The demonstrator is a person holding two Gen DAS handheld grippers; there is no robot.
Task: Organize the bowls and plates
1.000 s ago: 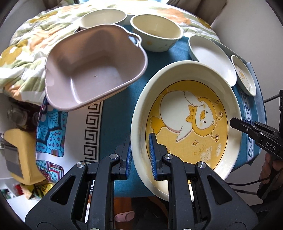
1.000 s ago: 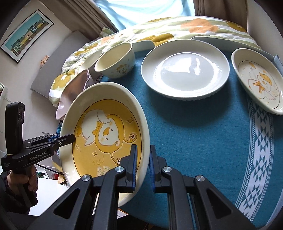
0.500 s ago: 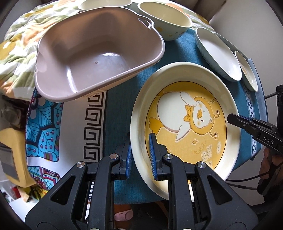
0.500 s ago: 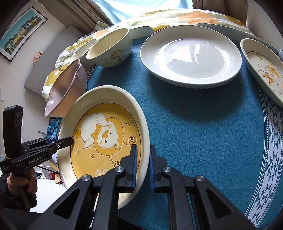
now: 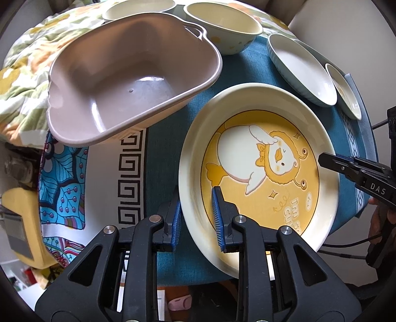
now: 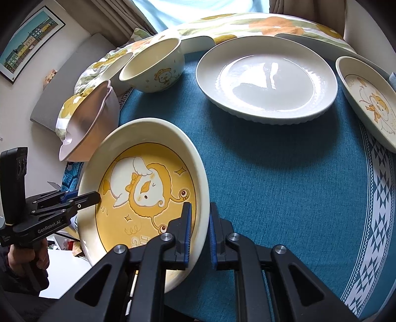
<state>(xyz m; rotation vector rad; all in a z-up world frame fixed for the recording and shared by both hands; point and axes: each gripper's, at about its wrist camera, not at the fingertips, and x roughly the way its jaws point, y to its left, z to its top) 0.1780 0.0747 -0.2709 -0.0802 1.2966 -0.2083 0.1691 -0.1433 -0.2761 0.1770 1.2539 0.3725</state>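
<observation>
A deep cream plate with a yellow duck picture [image 5: 259,168] is held between both grippers over the near edge of the blue tablecloth [image 6: 284,173]. My left gripper [image 5: 195,218] is shut on its left rim. My right gripper [image 6: 200,230] is shut on the opposite rim of the duck plate [image 6: 148,188]. The plate tilts slightly and lies low, close to the cloth. The right gripper also shows in the left wrist view [image 5: 329,158], and the left gripper in the right wrist view [image 6: 91,198].
A pinkish-brown square bowl [image 5: 128,84] sits just left of the plate, leaning on a floral quilt [image 5: 22,81]. Behind are a cream duck bowl [image 6: 156,67], another cream bowl [image 5: 138,10], a large white plate [image 6: 267,81] and a small duck plate [image 6: 368,99].
Both grippers moved forward and down with the duck plate, bringing it closer to the brown bowl and the tablecloth. The grips have not changed.
</observation>
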